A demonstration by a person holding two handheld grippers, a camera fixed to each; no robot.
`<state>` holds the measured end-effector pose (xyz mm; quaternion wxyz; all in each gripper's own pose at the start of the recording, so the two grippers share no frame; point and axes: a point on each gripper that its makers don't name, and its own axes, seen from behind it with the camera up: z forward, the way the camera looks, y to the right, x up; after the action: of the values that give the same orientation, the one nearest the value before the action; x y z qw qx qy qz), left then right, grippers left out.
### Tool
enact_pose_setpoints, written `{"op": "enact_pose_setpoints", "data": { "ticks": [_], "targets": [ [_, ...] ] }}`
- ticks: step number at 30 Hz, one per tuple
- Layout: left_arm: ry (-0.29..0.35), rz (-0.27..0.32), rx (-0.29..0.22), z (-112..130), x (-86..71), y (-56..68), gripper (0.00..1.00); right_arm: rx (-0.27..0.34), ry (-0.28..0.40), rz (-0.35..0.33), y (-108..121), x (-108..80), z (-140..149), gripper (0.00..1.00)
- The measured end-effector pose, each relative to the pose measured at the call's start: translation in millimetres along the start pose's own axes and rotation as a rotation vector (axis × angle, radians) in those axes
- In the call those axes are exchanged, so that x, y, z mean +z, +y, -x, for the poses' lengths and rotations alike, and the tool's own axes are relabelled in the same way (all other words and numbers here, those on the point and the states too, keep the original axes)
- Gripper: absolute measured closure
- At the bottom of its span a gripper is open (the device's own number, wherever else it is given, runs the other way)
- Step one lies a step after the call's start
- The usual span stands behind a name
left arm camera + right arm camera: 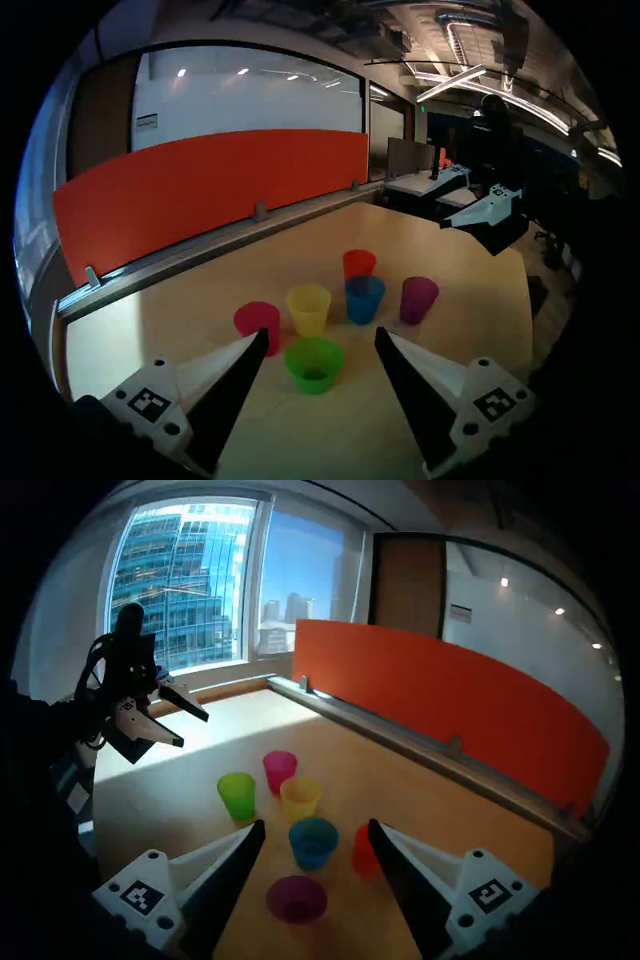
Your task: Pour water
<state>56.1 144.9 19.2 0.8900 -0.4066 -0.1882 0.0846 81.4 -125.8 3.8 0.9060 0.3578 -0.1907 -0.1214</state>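
Six plastic cups stand upright in a loose cluster on the pale wooden worktop [448,264], and both grippers hang above it on opposite sides of the group, facing each other across it.

In the left gripper view, the left gripper [320,331] is spread wide with nothing between its fingers. The green cup [314,364] stands on the worktop just ahead, in line with the gap but not touched by either finger. Beyond it is the yellow cup [308,309], with the pink cup [258,322] just to its left, partly behind the left finger. The blue cup [365,298] is just right of the yellow one, the red cup [359,262] close behind the blue, and the purple cup [419,298] a little further right.

In the right gripper view, the right gripper [316,822] is also wide open and holds nothing. The purple cup sits low between its fingers, clear of both, with the blue one just past it and the red one partly hidden by the right finger.

Whether any cup holds water cannot be told

An orange screen [216,188] runs along the far edge of the worktop, and a large window [192,584] shows tall buildings outside
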Motion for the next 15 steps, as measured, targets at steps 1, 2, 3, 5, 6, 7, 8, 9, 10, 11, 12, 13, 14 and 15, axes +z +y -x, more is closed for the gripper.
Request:
{"op": "enact_pose_setpoints", "data": {
  "ticks": [1, 2, 3, 5, 6, 7, 8, 9, 10, 11, 12, 13, 14, 15],
  "targets": [
    [-0.006, 0.006, 0.0, 3, 2.5, 1.1, 0.01, -0.001, -0.007, -0.001, 0, 2.9, 3, 0.0],
    [-0.012, 0.011, 0.001, 6, 4.9, 2.2, 0.01, -0.001, -0.014, -0.002, 1, 5.8, 6, 0.0],
    [-0.019, 0.016, 0.002, 10, 7.7, 3.2, 0.01, -0.002, -0.021, -0.002, 1, 9.1, 9, 0.0],
    [-0.032, 0.022, 0.007, 16, 12.6, 4.3, 0.01, -0.004, -0.033, -0.004, 2, 14.7, 15, 0.0],
    [-0.04, 0.024, 0.01, 20, 15.1, 4.5, 0.01, -0.004, -0.039, -0.006, 2, 17.8, 18, 0.0],
    [-0.048, 0.024, 0.014, 23, 17.1, 4.2, 0.01, -0.004, -0.044, -0.007, 3, 20.4, 20, 0.0],
    [-0.056, 0.024, 0.018, 27, 19.1, 3.8, 0.01, -0.004, -0.049, -0.008, 3, 23.1, 23, 0.0],
    [-0.065, 0.024, 0.022, 31, 21.2, 3.6, 0.01, -0.003, -0.055, -0.01, 3, 25.9, 25, 0.0],
    [-0.073, 0.025, 0.026, 35, 22.9, 3.5, 0.01, -0.001, -0.06, -0.012, 3, 28.4, 27, 0.0],
    [-0.081, 0.026, 0.029, 38, 24.6, 3.5, 0.01, 0.001, -0.065, -0.014, 3, 30.9, 29, 0.0],
    [-0.09, 0.028, 0.032, 42, 26.4, 3.5, 0.01, 0.002, -0.07, -0.015, 4, 33.6, 32, 0.0],
    [-0.097, 0.03, 0.033, 45, 27.9, 3.7, 0.01, 0.003, -0.076, -0.016, 4, 36.0, 34, 0.0],
    [-0.104, 0.033, 0.035, 49, 29.5, 3.8, 0.01, 0.004, -0.081, -0.016, 5, 38.4, 36, 0.0],
    [-0.112, 0.035, 0.036, 52, 31.2, 3.7, 0.01, 0.005, -0.086, -0.016, 5, 41.1, 38, 0.0]
  ]
}}
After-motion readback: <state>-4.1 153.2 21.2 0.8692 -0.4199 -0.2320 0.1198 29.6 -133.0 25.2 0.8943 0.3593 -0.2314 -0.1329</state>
